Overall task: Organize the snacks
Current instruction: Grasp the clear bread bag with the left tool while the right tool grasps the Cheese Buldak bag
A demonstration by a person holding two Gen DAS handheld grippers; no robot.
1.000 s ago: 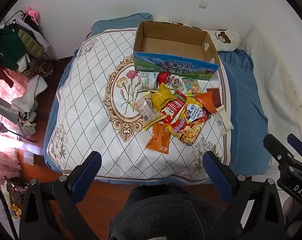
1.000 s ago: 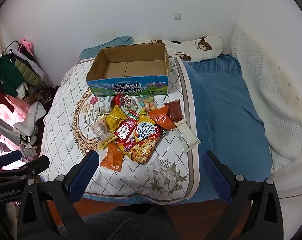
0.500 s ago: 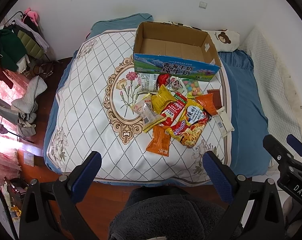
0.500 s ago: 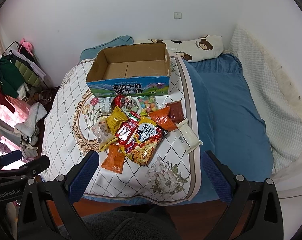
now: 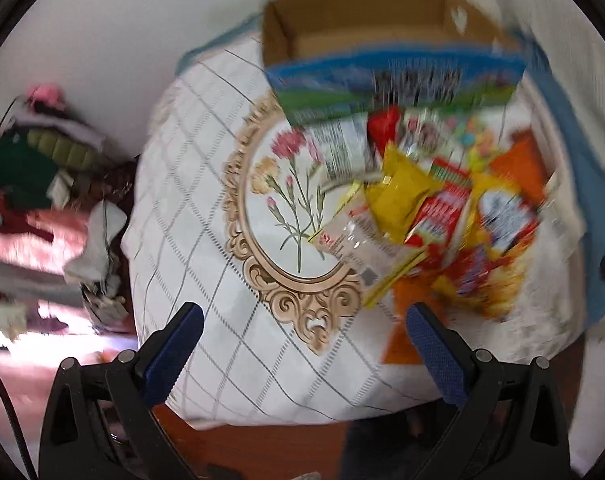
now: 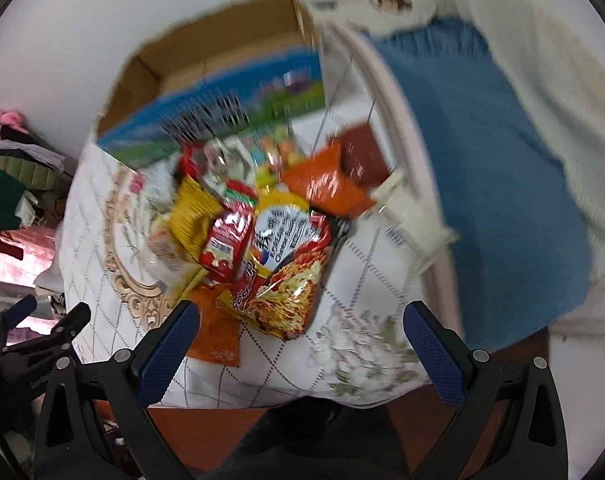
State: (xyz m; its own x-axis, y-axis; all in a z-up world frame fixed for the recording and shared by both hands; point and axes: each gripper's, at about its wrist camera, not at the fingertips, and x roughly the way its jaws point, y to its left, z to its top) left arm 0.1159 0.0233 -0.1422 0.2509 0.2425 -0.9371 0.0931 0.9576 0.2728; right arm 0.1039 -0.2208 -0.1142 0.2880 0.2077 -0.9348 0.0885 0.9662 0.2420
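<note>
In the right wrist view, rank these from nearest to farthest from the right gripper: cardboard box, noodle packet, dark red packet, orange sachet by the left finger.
From the right gripper:
1. Orange sachet, low, beside its left finger.
2. Noodle packet, centre, just ahead.
3. Dark red packet, farther up and right.
4. Cardboard box, at the back, open.

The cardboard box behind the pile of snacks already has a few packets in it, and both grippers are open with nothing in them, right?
Not quite: the cardboard box is empty. The left wrist view shows only bare cardboard inside it. All the snacks lie on the quilt in front of it. The rest holds: left gripper and right gripper are open, holding nothing.
</note>
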